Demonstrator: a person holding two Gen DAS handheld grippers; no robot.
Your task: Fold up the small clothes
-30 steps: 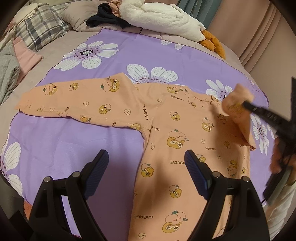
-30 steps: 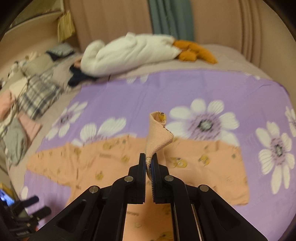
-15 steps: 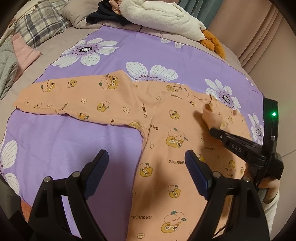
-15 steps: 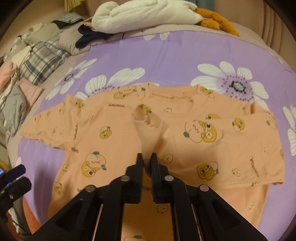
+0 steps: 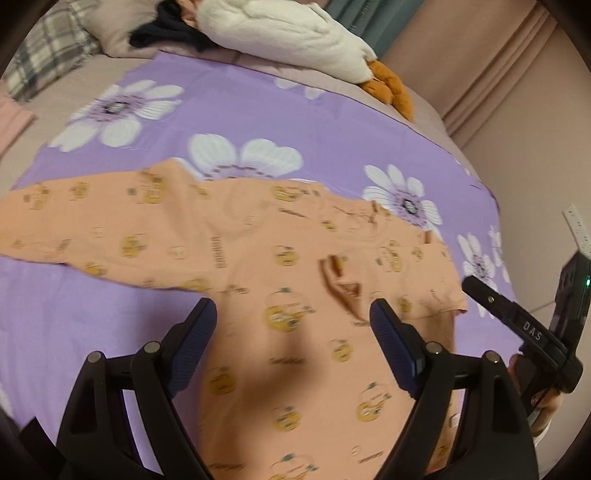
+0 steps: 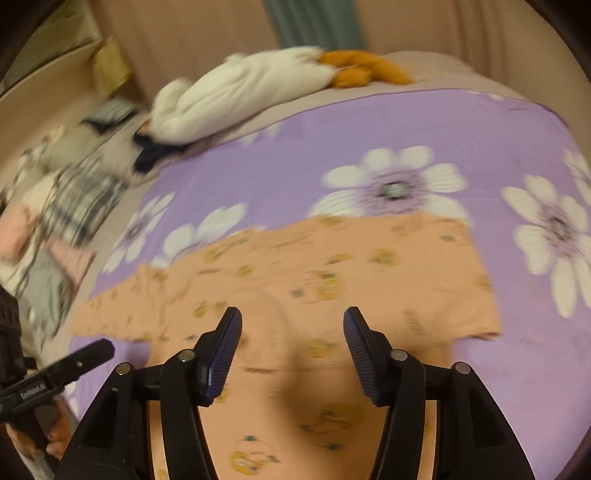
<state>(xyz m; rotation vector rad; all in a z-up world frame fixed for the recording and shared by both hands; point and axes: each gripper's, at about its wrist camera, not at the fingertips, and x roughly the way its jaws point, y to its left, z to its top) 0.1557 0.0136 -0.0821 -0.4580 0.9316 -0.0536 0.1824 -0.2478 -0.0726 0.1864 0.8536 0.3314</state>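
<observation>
Folding stage: one sleeve laid across chest | peach cartoon-print cotton top (image 5: 295, 295) lies mid-frame on purple floral sheet (image 5: 258, 110) | your left gripper (image 5: 291, 325) and right gripper (image 6: 291, 332) gape wide, empty, poised for regrasp.

We are in a home bedroom: a bed (image 5: 424, 107) spread with a purple flowered sheet (image 5: 229, 107), a white plush toy (image 5: 288, 33) by plaid bedding (image 5: 44, 55), scattered clothes (image 6: 44, 273), and curtains (image 6: 314, 26) behind.
</observation>
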